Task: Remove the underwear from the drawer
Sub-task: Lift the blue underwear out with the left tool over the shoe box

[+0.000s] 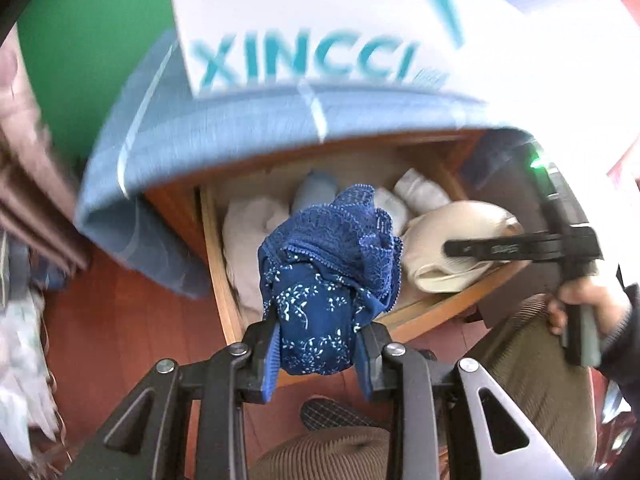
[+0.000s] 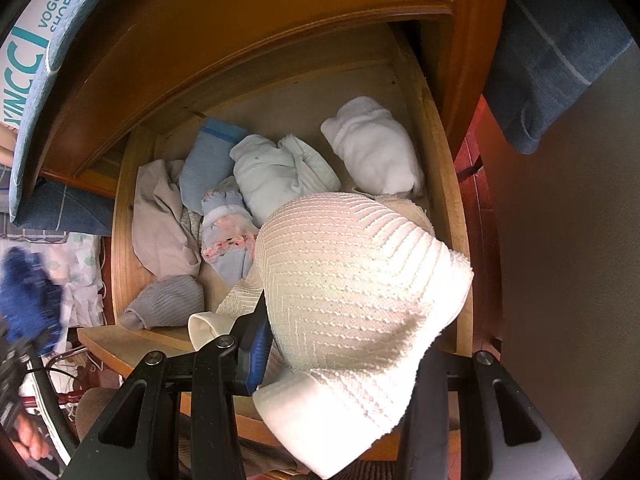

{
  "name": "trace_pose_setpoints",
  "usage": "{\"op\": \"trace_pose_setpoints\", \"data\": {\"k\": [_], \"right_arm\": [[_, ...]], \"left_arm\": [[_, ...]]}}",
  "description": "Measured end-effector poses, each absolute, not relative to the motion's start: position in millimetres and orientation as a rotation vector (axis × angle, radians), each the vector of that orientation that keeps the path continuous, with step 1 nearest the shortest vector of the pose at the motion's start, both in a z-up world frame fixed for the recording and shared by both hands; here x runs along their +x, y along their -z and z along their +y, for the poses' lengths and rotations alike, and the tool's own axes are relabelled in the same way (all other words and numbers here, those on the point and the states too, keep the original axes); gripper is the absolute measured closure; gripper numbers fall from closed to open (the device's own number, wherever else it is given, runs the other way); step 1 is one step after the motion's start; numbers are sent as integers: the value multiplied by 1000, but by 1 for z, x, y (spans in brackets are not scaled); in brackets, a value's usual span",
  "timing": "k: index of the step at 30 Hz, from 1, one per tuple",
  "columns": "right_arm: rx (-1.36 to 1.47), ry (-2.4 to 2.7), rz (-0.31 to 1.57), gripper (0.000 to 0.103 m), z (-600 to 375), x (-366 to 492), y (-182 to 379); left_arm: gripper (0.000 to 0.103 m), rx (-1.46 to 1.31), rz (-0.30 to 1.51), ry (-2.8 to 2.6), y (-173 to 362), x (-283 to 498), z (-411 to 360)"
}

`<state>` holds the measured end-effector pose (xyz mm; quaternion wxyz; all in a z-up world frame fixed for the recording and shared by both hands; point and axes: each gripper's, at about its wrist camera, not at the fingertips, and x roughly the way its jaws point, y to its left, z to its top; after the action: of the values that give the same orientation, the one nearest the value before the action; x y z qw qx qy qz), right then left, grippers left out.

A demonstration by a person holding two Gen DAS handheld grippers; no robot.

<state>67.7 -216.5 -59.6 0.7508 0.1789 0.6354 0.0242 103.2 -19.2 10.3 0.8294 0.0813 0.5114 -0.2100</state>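
The wooden drawer [image 1: 216,248] stands open with several folded garments inside; it also shows in the right wrist view [image 2: 444,168]. My left gripper [image 1: 316,344] is shut on a dark blue lace and floral underwear [image 1: 332,264], held above the drawer's front left corner. My right gripper [image 2: 340,360] is shut on a cream ribbed knit garment [image 2: 360,280], lifted over the drawer's front right. That gripper [image 1: 480,248] and the cream garment [image 1: 452,224] also show in the left wrist view. The blue underwear [image 2: 28,292] appears blurred at the left edge of the right wrist view.
In the drawer lie a white roll [image 2: 372,148], a pale folded piece [image 2: 276,172], a blue piece [image 2: 208,160], a floral piece [image 2: 228,232], a beige cloth [image 2: 160,220] and a grey sock [image 2: 168,300]. A blue cloth [image 1: 224,128] and white box [image 1: 304,24] top the cabinet.
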Motion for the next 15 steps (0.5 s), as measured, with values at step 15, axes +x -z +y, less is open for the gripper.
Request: {"op": "trace_pose_setpoints", "data": {"k": [15], "right_arm": [[401, -60, 1389, 64, -218, 69, 58]], "left_arm": [[73, 199, 644, 479, -194, 156, -38]]}}
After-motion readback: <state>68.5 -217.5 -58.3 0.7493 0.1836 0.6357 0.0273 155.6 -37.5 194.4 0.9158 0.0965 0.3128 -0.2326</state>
